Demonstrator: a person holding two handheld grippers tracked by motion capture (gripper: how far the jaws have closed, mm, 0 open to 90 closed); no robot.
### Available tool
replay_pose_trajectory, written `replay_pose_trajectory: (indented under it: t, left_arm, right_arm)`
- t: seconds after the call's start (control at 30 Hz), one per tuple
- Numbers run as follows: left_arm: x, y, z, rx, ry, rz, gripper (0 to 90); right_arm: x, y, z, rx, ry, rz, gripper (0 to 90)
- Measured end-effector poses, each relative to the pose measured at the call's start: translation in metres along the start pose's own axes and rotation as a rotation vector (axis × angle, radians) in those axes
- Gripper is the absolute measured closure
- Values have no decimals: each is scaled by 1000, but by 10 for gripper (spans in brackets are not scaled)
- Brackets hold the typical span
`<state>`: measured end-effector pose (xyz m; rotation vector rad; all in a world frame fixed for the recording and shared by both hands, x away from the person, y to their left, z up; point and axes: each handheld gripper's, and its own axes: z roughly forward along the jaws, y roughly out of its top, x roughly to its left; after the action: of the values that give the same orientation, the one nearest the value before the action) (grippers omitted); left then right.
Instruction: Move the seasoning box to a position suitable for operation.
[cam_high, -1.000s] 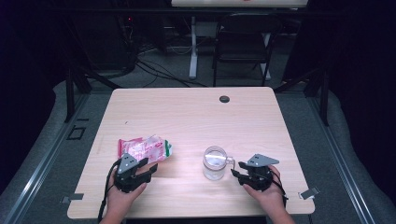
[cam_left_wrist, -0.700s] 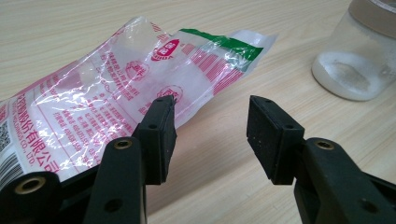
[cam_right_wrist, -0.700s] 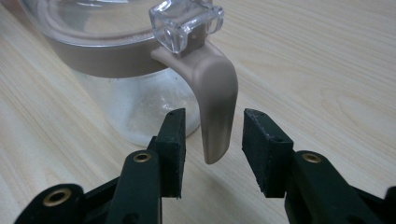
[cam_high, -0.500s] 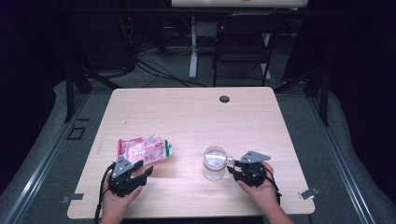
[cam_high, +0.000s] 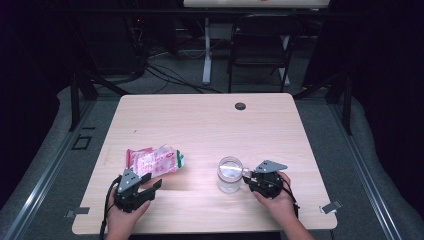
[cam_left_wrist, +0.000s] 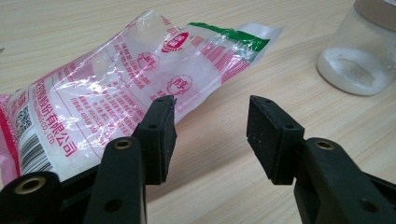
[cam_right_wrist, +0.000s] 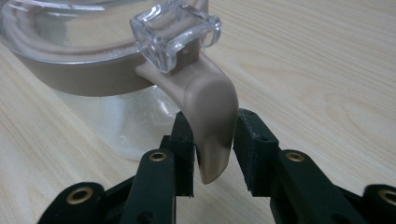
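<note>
In the high view I had the jar (cam_high: 229, 175) in the lower right of the frame, standing upright on the table (cam_high: 210, 125). My right gripper (cam_high: 251, 178) sat just to its right. In the right gripper view its jaws had just been closing around the jar's beige handle (cam_right_wrist: 210, 116), which hung between the 2 pads; I could not tell whether the pads actually pressed it. The clear latch (cam_right_wrist: 175, 32) sat above the handle. My left gripper (cam_high: 151, 186) was in the lower left, jaws apart with bare table between them, and 1 pad lay just beside the pink plastic bag (cam_left_wrist: 107, 93).
</note>
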<state>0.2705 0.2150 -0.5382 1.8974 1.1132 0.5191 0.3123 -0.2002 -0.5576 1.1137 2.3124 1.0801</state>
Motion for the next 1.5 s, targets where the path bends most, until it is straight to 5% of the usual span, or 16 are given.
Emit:
replay_pose_trajectory:
  t: [1.07, 1.5]
  left_arm:
    - [-5, 1, 2, -2, -16, 20, 517]
    - [-15, 5, 9, -8, -51, 43, 517]
  right_arm:
    - [3, 0, -2, 17, 13, -68, 751]
    - [15, -3, -6, 17, 74, -119, 751]
